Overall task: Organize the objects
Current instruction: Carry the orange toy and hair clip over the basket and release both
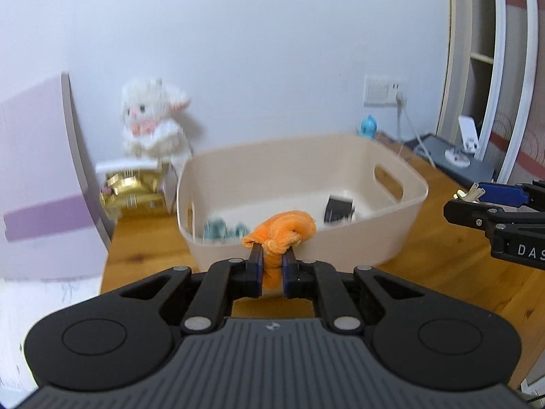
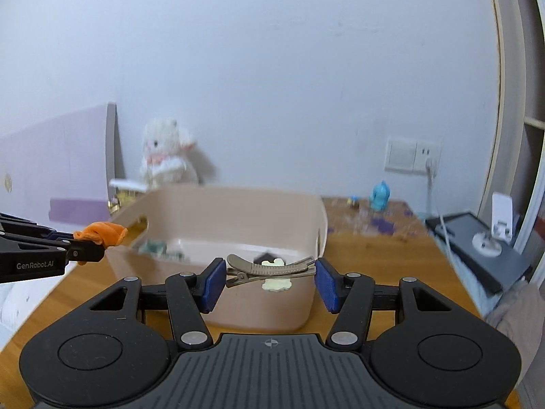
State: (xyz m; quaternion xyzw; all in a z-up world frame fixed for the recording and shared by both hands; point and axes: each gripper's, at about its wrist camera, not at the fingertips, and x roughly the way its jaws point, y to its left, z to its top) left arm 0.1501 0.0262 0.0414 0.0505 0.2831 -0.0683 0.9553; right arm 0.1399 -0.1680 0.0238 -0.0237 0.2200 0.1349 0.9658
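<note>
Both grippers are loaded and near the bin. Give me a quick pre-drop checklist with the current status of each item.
1. Left gripper gripping the orange plush piece: ok, clamped tight.
2. Right gripper holding the hair clip: ok, held end to end between the pads.
3. Beige bin in front of both: ok.
4. Landing room in the bin: ok, bare floor visible.
5. Loads past the near rim: cannot tell.
6. Grippers apart: ok.
</note>
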